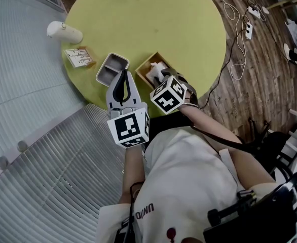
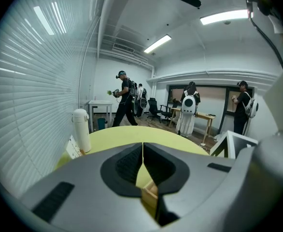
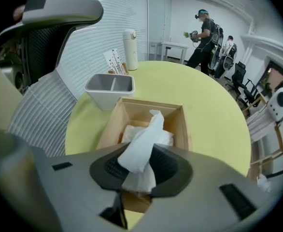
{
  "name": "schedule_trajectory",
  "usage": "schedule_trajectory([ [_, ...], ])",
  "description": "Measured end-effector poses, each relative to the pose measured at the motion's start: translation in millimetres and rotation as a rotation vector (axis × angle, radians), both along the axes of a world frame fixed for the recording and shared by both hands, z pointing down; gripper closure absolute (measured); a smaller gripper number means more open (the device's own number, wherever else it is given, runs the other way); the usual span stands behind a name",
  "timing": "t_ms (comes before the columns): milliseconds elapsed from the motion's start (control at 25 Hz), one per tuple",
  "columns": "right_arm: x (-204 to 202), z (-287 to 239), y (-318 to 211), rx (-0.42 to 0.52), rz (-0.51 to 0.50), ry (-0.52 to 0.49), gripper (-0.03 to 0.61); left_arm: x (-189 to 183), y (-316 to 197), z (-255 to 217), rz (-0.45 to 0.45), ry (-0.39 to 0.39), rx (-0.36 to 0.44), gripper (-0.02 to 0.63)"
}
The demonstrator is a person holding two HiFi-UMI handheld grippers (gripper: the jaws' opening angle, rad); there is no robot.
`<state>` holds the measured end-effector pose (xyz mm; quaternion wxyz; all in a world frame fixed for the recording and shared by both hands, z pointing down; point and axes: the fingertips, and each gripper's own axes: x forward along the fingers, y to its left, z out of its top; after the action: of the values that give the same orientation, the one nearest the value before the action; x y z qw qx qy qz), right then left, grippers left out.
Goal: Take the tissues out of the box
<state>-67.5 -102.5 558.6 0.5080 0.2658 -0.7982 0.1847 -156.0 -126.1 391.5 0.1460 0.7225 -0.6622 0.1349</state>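
Closest to the head camera is the person's white shirt (image 1: 189,176), and past it the two grippers reach over the near edge of a round yellow-green bench (image 1: 148,19).

The right gripper (image 3: 140,167) is down at the wooden box (image 3: 187,124), which sits on the bench close to that near edge. The box is open on top. One white tissue (image 3: 148,129) sticks up out of it, and the right gripper pinches this tissue low down, with one jaw pressed on each side of it. The top of the tissue pokes up above the jaws and leans toward the far side of the box. More tissues (image 3: 131,132) lie in the box under it.

The left gripper (image 2: 142,150) has its two jaws pressed together, with nothing between them. It hangs over the bench edge just left of the box, and its jaws are close to the near corner of a grey tray (image 1: 117,56). I cannot tell if it touches the tray. The tray has two parts and stands just beside the box, on its left.

Farther left, near the bench rim, a white bottle (image 2: 81,129) stands up tall. Some cards (image 3: 113,61) lean up between the bottle and the tray. White cables (image 1: 237,29) lie on the wood floor (image 1: 260,85) to the right of the bench. Some people (image 2: 190,110) stand far back in the room.
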Motion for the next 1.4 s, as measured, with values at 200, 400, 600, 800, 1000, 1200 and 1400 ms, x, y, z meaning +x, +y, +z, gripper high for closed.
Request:
schedule_trajectory([
  [200, 0.6, -2.4, -1.4, -0.002, 0.015, -0.016, 0.504, -2.2, 1.5, -0.1, -0.009, -0.003, 0.001, 0.595],
  [400, 1.1, -4.0, -2.8, 0.004, 0.029, -0.036, 0.526, -4.1, 3.6, -0.3, -0.018, -0.006, 0.001, 0.595],
  [600, 1.6, -5.5, -3.8, 0.004, 0.035, -0.050, 0.540, -6.5, 6.1, -0.4, -0.029, -0.008, 0.001, 0.595],
  [800, 2.2, -6.9, -5.0, -0.005, 0.050, -0.068, 0.548, -9.1, 7.9, -0.4, -0.040, -0.010, 0.003, 0.595],
  [1000, 3.1, -10.2, -7.0, 0.002, 0.057, -0.079, 0.549, -12.0, 10.5, 0.9, -0.049, -0.011, 0.002, 0.595],
  [1200, 1.5, -13.6, -8.4, 0.004, 0.055, -0.094, 0.551, -13.1, 11.5, 1.1, -0.054, -0.013, 0.006, 0.595],
  [1400, -0.5, -17.2, -8.9, 0.014, 0.041, -0.103, 0.552, -14.5, 13.4, 1.0, -0.060, -0.012, 0.010, 0.595],
])
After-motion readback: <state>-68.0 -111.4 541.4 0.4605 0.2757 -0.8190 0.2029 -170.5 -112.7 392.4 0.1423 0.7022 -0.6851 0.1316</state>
